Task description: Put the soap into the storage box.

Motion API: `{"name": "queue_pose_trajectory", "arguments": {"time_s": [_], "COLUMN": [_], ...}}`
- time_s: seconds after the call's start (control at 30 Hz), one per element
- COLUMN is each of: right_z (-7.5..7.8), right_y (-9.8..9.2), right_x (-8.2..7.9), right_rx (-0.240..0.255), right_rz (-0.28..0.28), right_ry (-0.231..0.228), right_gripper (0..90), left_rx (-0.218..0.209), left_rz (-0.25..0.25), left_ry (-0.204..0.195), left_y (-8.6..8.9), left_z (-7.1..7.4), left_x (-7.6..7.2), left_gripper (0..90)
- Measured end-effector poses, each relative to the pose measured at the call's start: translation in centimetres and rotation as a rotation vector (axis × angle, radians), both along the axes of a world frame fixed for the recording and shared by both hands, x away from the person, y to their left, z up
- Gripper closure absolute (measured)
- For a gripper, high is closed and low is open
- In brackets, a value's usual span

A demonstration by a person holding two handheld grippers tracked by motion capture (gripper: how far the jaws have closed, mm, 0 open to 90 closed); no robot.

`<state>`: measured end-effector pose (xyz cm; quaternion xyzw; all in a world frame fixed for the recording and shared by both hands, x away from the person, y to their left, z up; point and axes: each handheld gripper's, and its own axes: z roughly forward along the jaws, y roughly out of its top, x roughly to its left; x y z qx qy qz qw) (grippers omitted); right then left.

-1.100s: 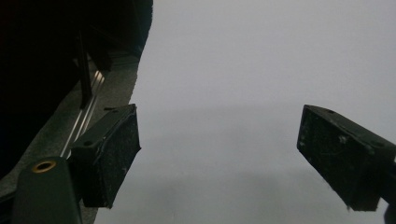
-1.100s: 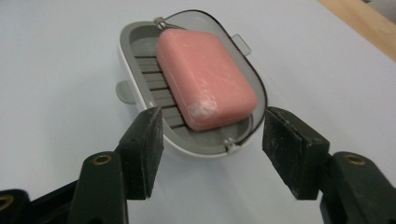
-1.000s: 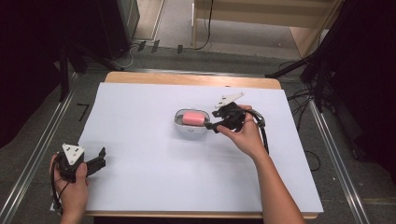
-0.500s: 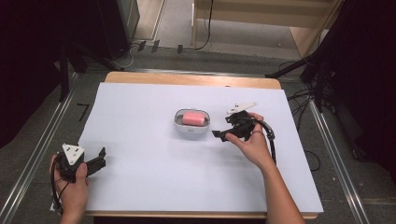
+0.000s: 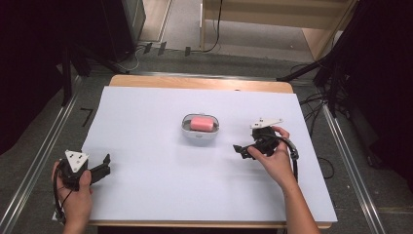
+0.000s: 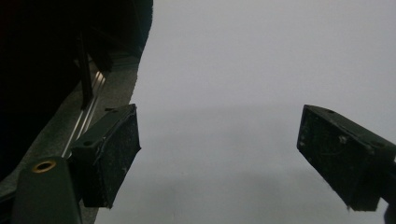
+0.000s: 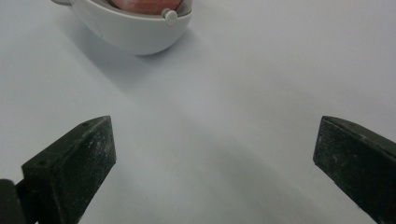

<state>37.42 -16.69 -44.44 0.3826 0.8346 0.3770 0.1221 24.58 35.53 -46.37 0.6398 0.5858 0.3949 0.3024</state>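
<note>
My right gripper [image 5: 242,151] had just opened wide, empty, beside the dish [image 5: 200,134] holding the soap [image 5: 202,123] mid-table. Best to withdraw level, clear of the rim, without nudging it.

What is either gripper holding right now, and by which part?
Nothing. The right gripper, whose jaws have just been opening, is open and apart from the white dish holding the pink soap bar. The left gripper is open over the table.

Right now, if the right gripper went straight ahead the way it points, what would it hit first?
Probably the white dish holding the pink soap. The right gripper stands open with nothing between its jaws; the dish sits ahead, slightly left of centre, so it might just graze its side.
</note>
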Motion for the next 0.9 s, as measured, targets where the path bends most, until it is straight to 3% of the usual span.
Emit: {"name": "queue_pose_trajectory", "arguments": {"time_s": [0.9], "right_z": [-2.7], "right_y": [-5.0], "right_x": [-3.4], "right_rx": [0.070], "right_rz": [-0.109], "right_ry": [0.014], "right_gripper": [0.0], "left_rx": [0.006], "left_rz": [0.001], "left_ry": [-0.002], "left_y": [-0.1], "left_z": [0.0], "left_x": [0.0], "left_gripper": [13.9]}}
